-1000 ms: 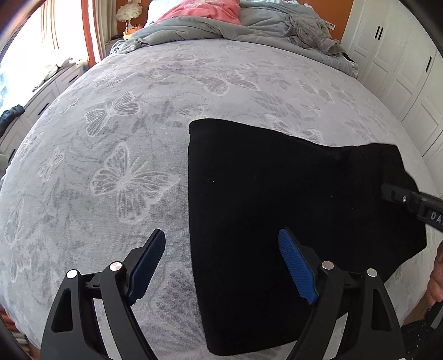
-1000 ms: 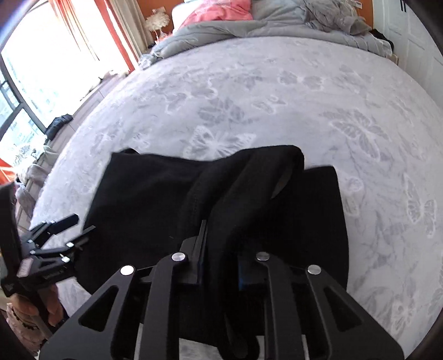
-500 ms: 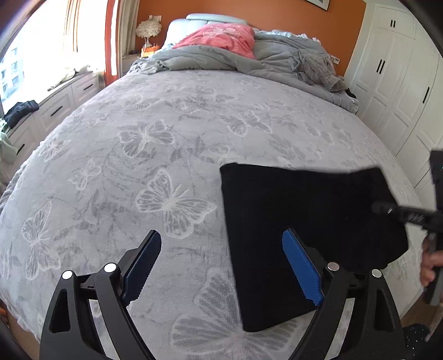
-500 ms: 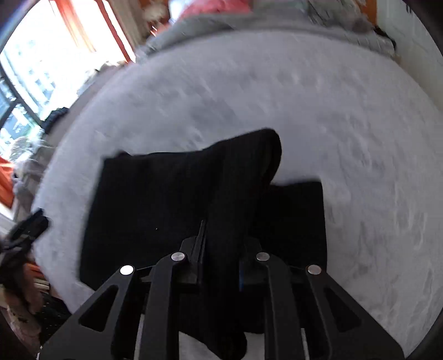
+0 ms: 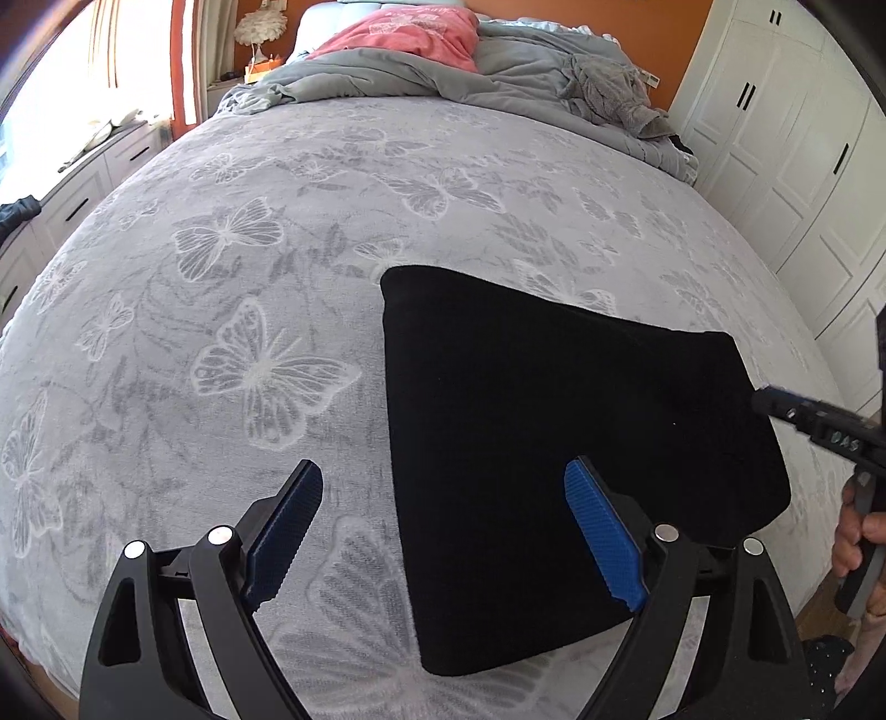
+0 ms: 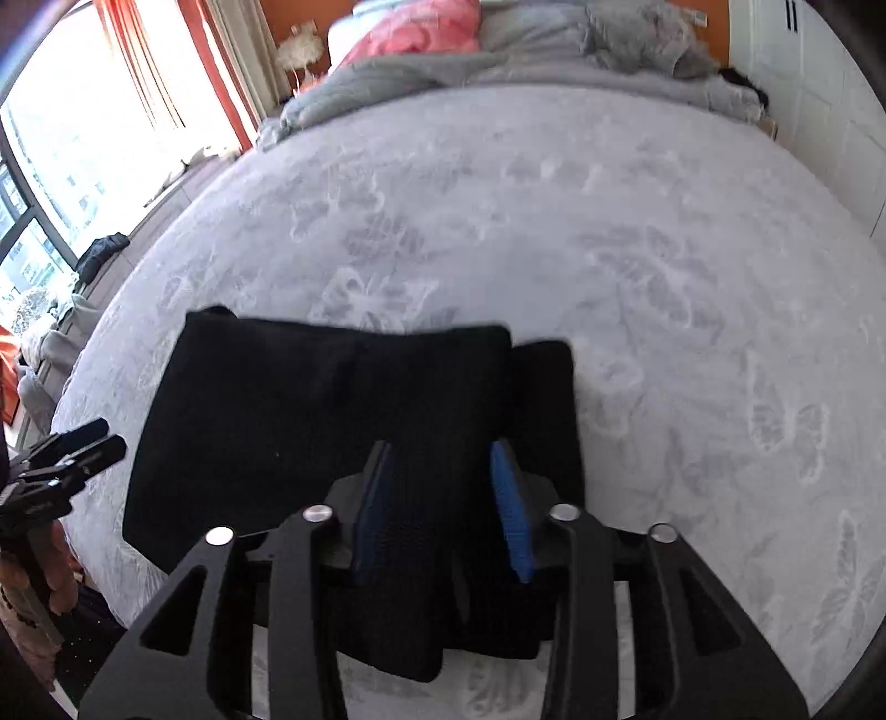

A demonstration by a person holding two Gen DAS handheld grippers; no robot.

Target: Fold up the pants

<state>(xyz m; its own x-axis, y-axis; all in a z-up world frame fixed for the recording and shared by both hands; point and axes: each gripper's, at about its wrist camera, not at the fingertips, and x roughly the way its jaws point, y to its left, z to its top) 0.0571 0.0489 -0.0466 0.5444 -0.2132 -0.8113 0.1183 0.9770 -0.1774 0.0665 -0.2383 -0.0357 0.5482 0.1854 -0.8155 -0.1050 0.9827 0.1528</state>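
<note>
The black pants (image 5: 554,421) lie folded into a flat rectangle on the grey butterfly bedspread (image 5: 249,288). My left gripper (image 5: 443,493) is open and empty above the pants' left edge. In the right wrist view the pants (image 6: 332,410) lie flat under my right gripper (image 6: 443,459), whose blue pads (image 6: 512,509) stand apart over the right end of the cloth. The right gripper's tip (image 5: 797,412) shows at the pants' right edge in the left wrist view. The left gripper (image 6: 66,448) shows at the far left of the right wrist view.
A rumpled grey duvet (image 5: 443,72) and a pink pillow (image 5: 410,33) lie at the head of the bed. White wardrobes (image 5: 786,138) stand to the right. A window and low drawers (image 5: 66,183) are to the left. The bed's near edge is just below the pants.
My right gripper has opened and let go of the raised fold of the pants, which now lies flat on the lower layer. The left gripper stayed open and shifted a little.
</note>
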